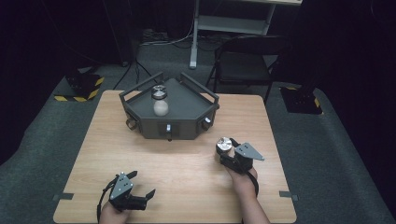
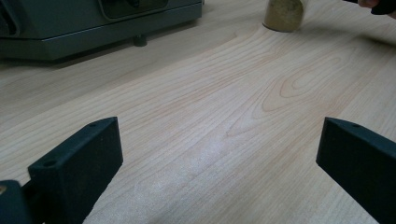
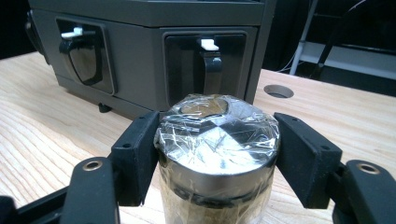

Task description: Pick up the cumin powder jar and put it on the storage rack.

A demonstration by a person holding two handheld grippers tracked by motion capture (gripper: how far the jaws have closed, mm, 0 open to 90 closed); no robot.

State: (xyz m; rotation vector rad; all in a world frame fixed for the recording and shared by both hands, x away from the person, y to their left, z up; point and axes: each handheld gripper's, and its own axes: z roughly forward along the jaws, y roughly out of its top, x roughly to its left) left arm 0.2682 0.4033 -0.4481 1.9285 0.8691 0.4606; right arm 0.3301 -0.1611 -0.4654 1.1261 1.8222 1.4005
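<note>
The foil-capped glass spice jar (image 3: 216, 154) stands between the right gripper's (image 3: 216, 158) jaws, clasped; the left gripper (image 2: 217, 163) gapes, well apart.

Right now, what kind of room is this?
Probably a lab or test room, not a home: a bare wooden table under dark curtains, floor blocks with yellow-black warning tape, and hand-held claws, one around a foil-topped jar.

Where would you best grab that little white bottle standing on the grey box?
Probably by the narrow neck just under the cap of the bottle, coming from the table's front. It stands upright, its round belly looks harder to pinch, and rails edge the box's back.
</note>
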